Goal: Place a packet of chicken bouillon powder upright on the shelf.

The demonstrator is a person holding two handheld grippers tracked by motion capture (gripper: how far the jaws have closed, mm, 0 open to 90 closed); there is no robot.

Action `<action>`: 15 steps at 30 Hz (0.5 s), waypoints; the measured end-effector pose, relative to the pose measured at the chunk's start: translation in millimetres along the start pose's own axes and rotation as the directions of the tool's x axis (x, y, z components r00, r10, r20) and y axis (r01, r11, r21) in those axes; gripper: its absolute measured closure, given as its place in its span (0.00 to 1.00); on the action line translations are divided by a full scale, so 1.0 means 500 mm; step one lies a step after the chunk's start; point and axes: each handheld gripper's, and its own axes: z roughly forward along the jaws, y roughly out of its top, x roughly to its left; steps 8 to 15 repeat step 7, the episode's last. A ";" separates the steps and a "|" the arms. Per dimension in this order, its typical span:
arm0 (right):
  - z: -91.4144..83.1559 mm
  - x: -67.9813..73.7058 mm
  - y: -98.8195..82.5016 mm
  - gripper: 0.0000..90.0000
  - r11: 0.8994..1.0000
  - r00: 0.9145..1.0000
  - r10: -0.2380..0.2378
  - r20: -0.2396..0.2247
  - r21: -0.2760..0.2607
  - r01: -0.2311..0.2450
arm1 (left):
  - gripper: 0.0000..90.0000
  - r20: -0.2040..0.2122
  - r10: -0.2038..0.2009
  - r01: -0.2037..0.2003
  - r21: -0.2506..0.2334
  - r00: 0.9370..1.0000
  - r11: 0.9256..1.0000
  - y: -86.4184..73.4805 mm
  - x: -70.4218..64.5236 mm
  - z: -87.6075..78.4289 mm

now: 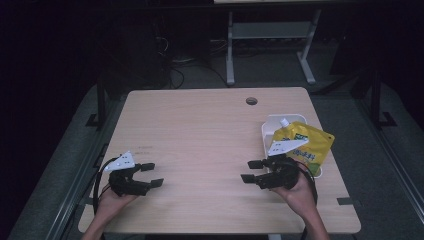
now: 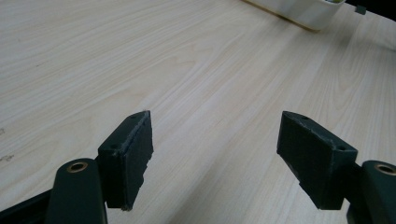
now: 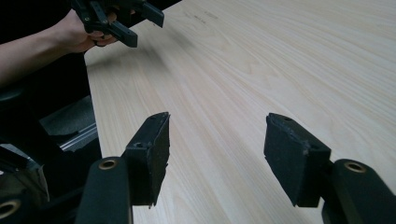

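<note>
Both grippers empty, jaws apart, low over the pale wooden desk.
Yellow spouted drink pouch overhangs the white rectangular plastic tray; right gripper just beside tray, left gripper well apart. Snagging the pouch could drag the tray off.

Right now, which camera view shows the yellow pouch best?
The high view: the yellow pouch lies in the white tray, spout and label visible, behind the right gripper. The left gripper view shows a corner of the tray with a green sliver; the right gripper view faces away.
</note>
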 end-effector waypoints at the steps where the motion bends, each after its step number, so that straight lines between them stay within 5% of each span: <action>1: 0.006 0.001 0.000 0.44 1.000 1.000 0.002 -0.005 0.003 -0.002 | 0.29 0.002 0.002 -0.002 0.001 1.000 1.000 0.000 -0.001 0.000; 15: 0.028 0.010 -0.007 0.42 1.000 1.000 0.005 -0.004 0.007 -0.005 | 0.29 0.002 0.015 -0.015 0.013 1.000 1.000 -0.001 -0.003 0.004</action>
